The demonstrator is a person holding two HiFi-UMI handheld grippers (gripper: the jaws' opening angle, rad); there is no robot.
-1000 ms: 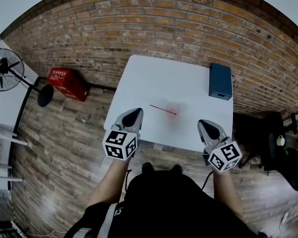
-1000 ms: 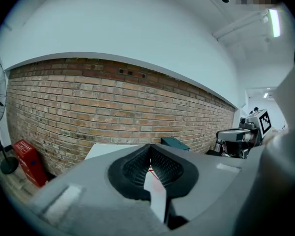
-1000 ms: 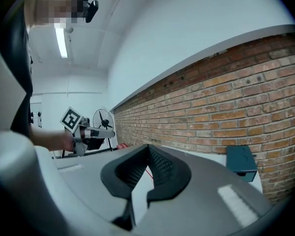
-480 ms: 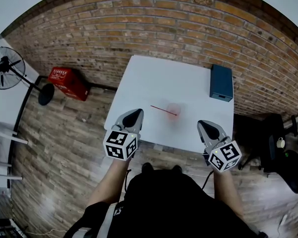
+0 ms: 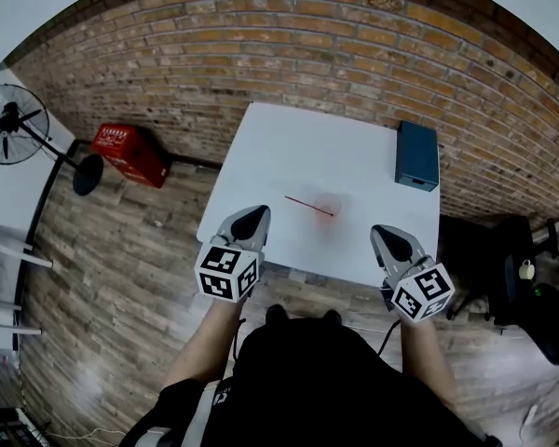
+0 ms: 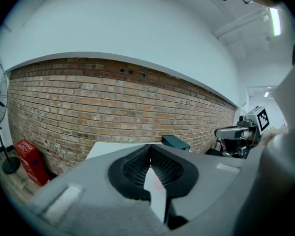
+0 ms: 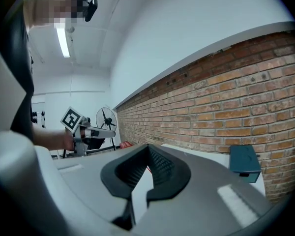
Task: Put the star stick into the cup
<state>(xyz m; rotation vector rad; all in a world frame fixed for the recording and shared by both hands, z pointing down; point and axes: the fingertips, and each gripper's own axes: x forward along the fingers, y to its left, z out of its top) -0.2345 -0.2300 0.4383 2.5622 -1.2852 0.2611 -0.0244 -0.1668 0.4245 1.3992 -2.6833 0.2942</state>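
Note:
On the white table [image 5: 289,147] stands a small translucent pinkish cup [image 5: 329,203]. A thin red star stick [image 5: 303,203] lies flat on the table, and its right end reaches the cup; whether it touches I cannot tell. My left gripper [image 5: 257,211] hovers at the table's near left edge, shut and empty, short of the stick. My right gripper [image 5: 381,232] is at the near right edge, also shut and empty. In the left gripper view the jaws [image 6: 150,149] meet with nothing between them; the right gripper view shows the same [image 7: 148,148].
A dark teal box [image 5: 416,154] sits at the table's far right corner. A red crate [image 5: 129,155] and a standing fan [image 5: 9,125] are on the floor to the left. A brick wall runs behind the table, and a dark chair [image 5: 508,250] stands to the right.

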